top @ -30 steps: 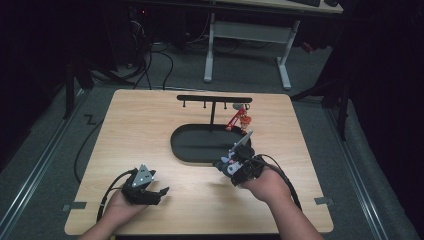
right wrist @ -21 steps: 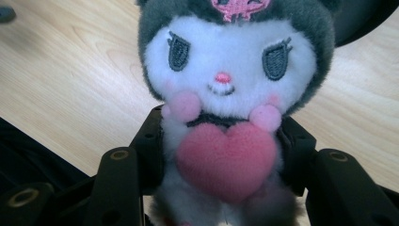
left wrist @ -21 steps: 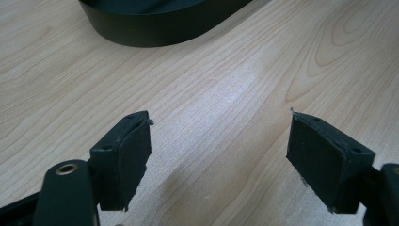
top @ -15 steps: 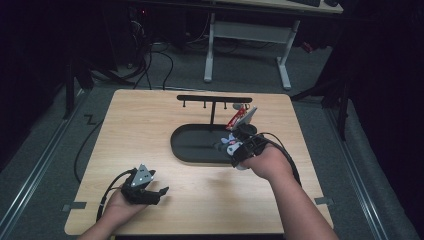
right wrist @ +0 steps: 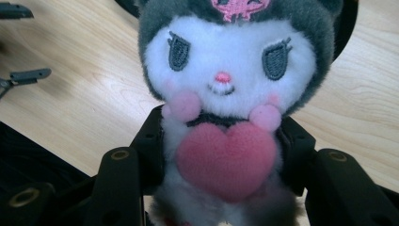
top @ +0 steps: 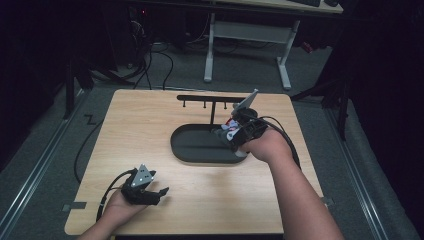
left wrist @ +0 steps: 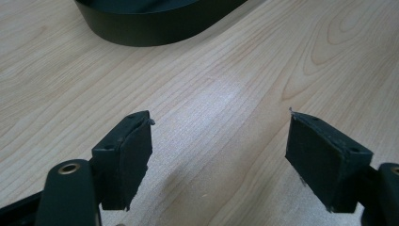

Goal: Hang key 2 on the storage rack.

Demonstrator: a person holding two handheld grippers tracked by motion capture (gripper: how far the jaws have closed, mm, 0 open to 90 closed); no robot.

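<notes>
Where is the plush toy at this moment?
The plush toy is clamped between the right gripper fingers, held over the right end of the black tray, beside the hook stand.

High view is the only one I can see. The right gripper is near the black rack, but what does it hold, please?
Observer: The right gripper is shut on a small plush toy with a white face, dark grey hood and pink felt heart.
Operator: How do the jaws sit on it?
Observer: They press the toy's body from both sides, beside the heart; the face points at the camera.
Operator: And the left gripper, is it empty?
Observer: Yes. The left gripper is open, with bare light wooden table between its jaws.
Operator: What lies ahead of it?
Observer: The rounded wall of the black oval tray.
</notes>
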